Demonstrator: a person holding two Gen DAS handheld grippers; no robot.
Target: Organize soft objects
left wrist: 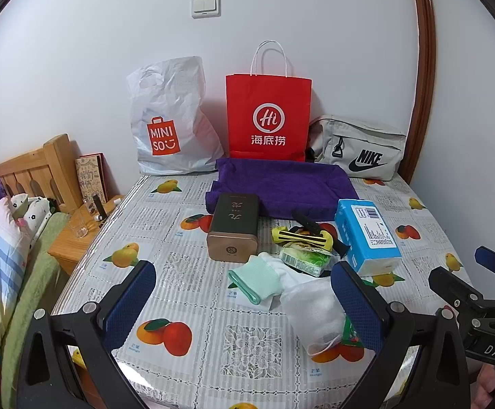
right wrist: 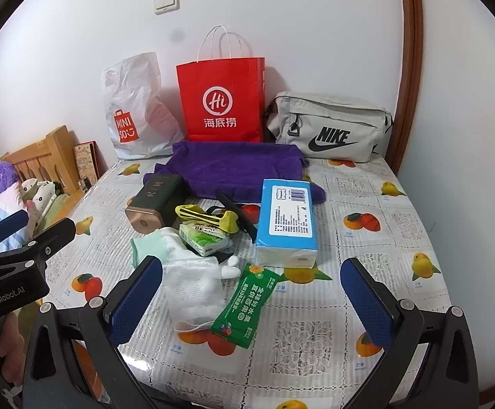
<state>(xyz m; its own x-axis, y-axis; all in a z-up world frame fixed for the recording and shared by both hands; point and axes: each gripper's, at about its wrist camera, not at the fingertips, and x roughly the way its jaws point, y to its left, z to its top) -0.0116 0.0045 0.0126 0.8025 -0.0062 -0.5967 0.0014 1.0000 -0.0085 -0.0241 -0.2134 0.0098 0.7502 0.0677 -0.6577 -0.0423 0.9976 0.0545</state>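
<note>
Fruit-print tablecloth [right wrist: 366, 204] is cluttered mid-table with a white mesh pouch [right wrist: 192, 293] and folded purple towel [right wrist: 237, 167], three bags seemingly parked behind as destinations; left gripper [left wrist: 244, 303] and right gripper [right wrist: 252, 301] are held spread, empty.

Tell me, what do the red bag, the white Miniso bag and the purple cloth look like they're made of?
Red bag: apparently stiff matte paper, standing upright with sharp creases and twisted white cord handles.
White Miniso bag: thin plastic film, judging by its crinkles, slight sheen and die-cut handle hole.
Purple cloth: probably plush microfibre or terry; the surface looks fuzzy and folds softly.
</note>
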